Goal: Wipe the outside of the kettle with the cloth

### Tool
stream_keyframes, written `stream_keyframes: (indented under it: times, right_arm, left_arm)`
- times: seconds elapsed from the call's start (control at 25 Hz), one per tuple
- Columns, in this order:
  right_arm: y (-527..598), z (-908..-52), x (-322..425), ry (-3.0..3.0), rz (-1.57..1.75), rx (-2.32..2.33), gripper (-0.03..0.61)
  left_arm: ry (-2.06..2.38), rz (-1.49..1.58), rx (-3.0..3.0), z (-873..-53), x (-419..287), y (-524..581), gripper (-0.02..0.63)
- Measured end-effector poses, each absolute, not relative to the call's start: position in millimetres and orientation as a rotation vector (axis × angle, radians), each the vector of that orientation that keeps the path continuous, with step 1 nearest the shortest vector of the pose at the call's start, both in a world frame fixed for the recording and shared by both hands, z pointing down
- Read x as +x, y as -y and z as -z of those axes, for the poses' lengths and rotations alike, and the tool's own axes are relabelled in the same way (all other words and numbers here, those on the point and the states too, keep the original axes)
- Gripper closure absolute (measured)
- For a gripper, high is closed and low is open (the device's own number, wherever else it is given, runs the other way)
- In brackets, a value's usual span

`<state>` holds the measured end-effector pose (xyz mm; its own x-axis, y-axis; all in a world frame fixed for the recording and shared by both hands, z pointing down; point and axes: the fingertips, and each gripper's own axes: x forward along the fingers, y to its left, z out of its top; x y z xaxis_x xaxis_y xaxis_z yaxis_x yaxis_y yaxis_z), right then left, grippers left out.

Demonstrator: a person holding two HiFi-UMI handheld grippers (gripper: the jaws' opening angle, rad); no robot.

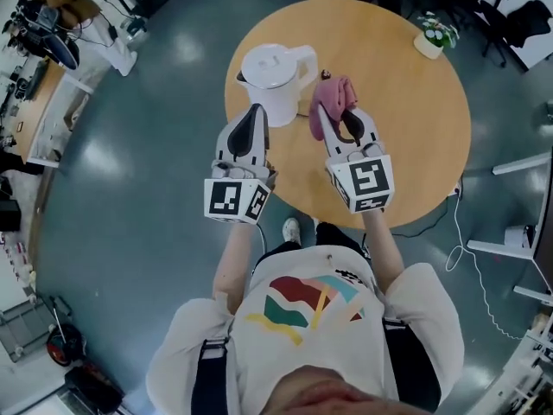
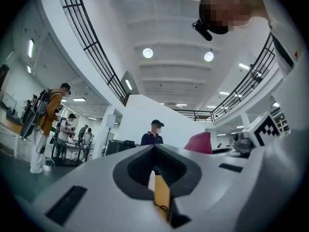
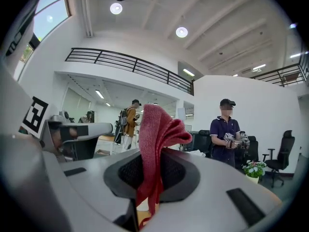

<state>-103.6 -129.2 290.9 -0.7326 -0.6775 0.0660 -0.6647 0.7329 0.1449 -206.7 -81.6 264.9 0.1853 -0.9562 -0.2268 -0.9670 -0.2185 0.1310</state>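
Now underway: we judge that we are bringing the cloth [image 1: 333, 100] up to the kettle [image 1: 275, 74]; no view shows wiping begun.
Right gripper [image 1: 339, 119]: its 2 fingers [image 3: 217, 178] pinch the cloth at their tips, with 1 fold standing up above them and a tail hanging down between them.
Left gripper [image 1: 254, 111]: its 2 fingers [image 2: 96, 187] are pressed together with nothing between them, and it sits just in front of the kettle's near side.
Kettle's place: upright on the round counter [image 1: 415, 119], near its left edge, with the lid on and the handle turned toward the cloth.
Cloth's place: held just right of the kettle, beside the handle; we cannot tell whether it touches the handle.
Doing it well: we would lay the loose fold flat on the kettle's wall, so that fabric and not a bare fingertip meets the surface.
Steadying: we think the shut left gripper should rest against the handle or lid first, because a light kettle may slide or turn under a sideways wipe.
Stroke: we would go round the body in overlapping passes from top to bottom, then work round the handle and spout.
Grip risk: only a small part of the cloth is pinched, so a hard drag could pull it free.
Kettle's make: white, smooth and plastic-looking, a rounded jug tapering upward, with a flat round lid and a looped handle.
Cloth's make: pinkish red with a coarse knitted weave, soft, limp and bunched.
Counter's make: round, pale wood grain with a matte finish.
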Motion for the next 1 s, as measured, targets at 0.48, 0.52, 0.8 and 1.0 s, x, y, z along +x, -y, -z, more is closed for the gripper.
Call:
stream_keyframes:
  times: [0.48, 0.52, 0.8, 1.0]
  right_arm:
    - [68, -309, -73, 2.807, 0.083, 1.070, 0.534]
    - [64, -309, -70, 2.814, 0.076, 1.058, 0.534]
    - [53, -313, -53, 2.843, 0.075, 1.039, 0.534]
    - [52, -310, -52, 2.860, 0.083, 1.034, 0.534]
  left_arm:
    - [-2.005, -0.286, -2.419, -302, -178, 45, 0.571]
    - [-2.009, -0.280, -2.419, -303, -173, 42, 0.571]
    - [-2.043, -0.271, -2.376, -299, -160, 28, 0.571]
    - [-2.030, -0.261, -2.363, -294, -158, 23, 0.571]
